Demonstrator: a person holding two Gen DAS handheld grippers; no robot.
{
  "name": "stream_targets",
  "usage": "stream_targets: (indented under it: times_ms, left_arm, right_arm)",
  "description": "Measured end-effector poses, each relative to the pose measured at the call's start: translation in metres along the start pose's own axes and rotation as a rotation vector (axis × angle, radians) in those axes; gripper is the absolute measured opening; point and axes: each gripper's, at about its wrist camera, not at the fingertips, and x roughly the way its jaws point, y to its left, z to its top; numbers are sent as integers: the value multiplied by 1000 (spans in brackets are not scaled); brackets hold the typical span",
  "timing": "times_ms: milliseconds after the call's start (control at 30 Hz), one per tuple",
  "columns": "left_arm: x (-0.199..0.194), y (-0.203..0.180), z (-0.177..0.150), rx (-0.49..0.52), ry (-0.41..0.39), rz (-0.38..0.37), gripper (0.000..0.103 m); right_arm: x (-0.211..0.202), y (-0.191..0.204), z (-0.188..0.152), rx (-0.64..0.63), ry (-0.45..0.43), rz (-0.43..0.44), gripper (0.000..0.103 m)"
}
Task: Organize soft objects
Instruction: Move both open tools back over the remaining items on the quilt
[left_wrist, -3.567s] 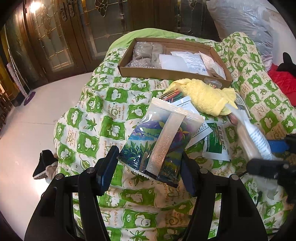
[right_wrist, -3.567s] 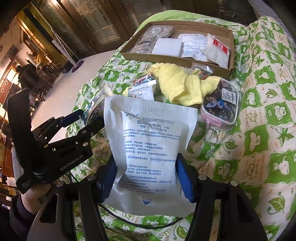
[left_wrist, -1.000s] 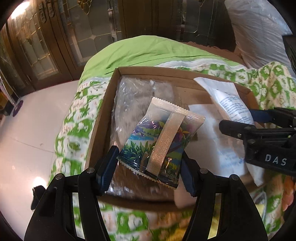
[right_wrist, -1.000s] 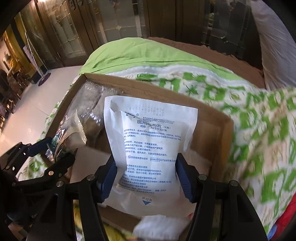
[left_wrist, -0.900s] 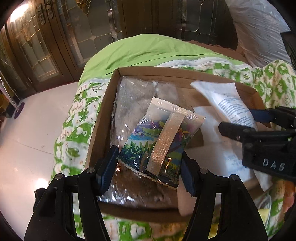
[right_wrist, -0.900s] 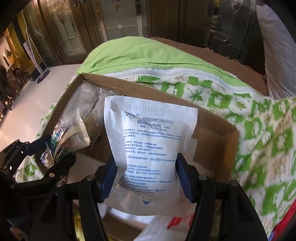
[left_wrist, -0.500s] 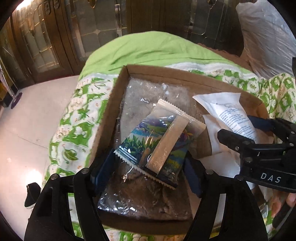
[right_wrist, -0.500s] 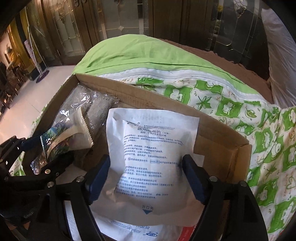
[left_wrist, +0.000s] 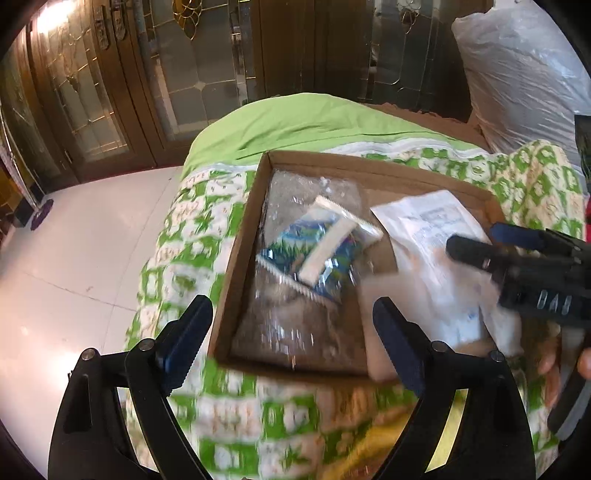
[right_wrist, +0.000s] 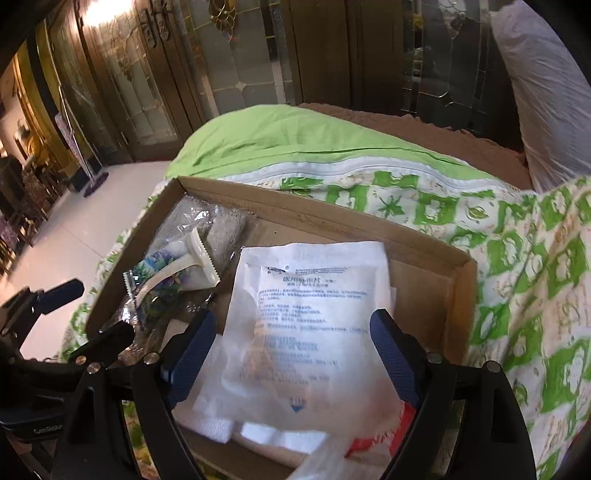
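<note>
Covering the bed, a green-patterned quilt (left_wrist: 192, 236) meets white floor (left_wrist: 74, 258).

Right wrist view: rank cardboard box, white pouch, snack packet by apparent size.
1. cardboard box
2. white pouch, though it lies nearer the camera
3. snack packet

Both wrist cameras look steeply down, close over the cardboard box (left_wrist: 240, 236) on the bed. The left views its left half; the right views its right half. Both share the colourful packet (left_wrist: 314, 254).
</note>
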Motion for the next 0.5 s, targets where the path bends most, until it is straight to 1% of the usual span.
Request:
stream_targets:
  times_ms: [133,200,267,333,400,500]
  left_arm:
    - [-21,-3,-35,4,12,-11,89]
    - [-28,-6,-57,3,31,-26,89]
    - [-31,-11,-77,0,64,-57,89]
    - [-36,-16,-99,-7,92,-65,89]
    - [-41,-20,-112,-29,99,-75,89]
    - [-52,-20,-130,-80,103,-109,89]
  right_arm:
    - [-23,-11,-16,41,-16,25,86]
    - [-34,-15,-32,57,-14,38,86]
    - [-38,-17,-46,63,1,38,86]
    - [-38,-16,-60,65,32,40,86]
    - [-40,-17,-71,75,53,45,86]
    - [-50,-16,-87,90,57,52,86]
